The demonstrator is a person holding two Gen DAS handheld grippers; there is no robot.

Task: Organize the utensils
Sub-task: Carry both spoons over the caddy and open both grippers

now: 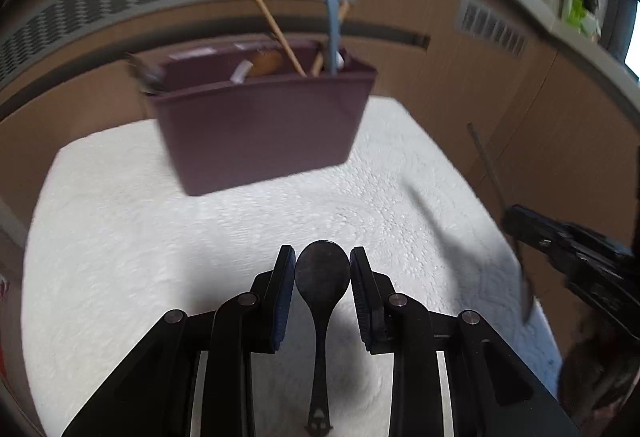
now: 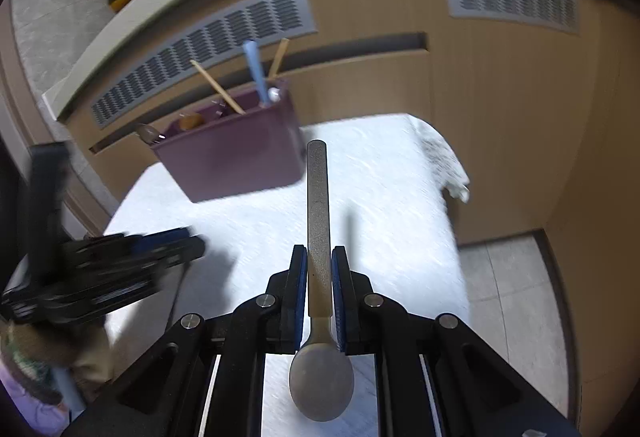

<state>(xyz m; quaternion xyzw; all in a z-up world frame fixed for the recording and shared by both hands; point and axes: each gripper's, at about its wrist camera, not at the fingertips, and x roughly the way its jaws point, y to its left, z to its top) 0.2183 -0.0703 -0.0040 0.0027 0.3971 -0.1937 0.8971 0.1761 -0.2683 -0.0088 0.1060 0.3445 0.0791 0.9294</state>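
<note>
Currently —
Towel: white towel (image 1: 200,229) spread under everything.
Caddy: purple utensil caddy (image 1: 260,125) at its far end, holding chopsticks (image 1: 276,31).
Left gripper (image 1: 322,273): pads flank dark spoon (image 1: 322,277) bowl; contact unclear.
Right gripper (image 2: 319,277): clamped on steel spoon (image 2: 318,205) handle, bowl toward camera.

The left hand-held gripper (image 1: 322,269) tilts downward, its blue-padded jaws partly apart, each pad touching a side of a dark spoon's (image 1: 322,277) bowl. The right hand-held gripper (image 2: 319,269) also slants down, its jaws clamped tight on the flat handle of a metal spoon (image 2: 318,221), handle pointing forward.
</note>
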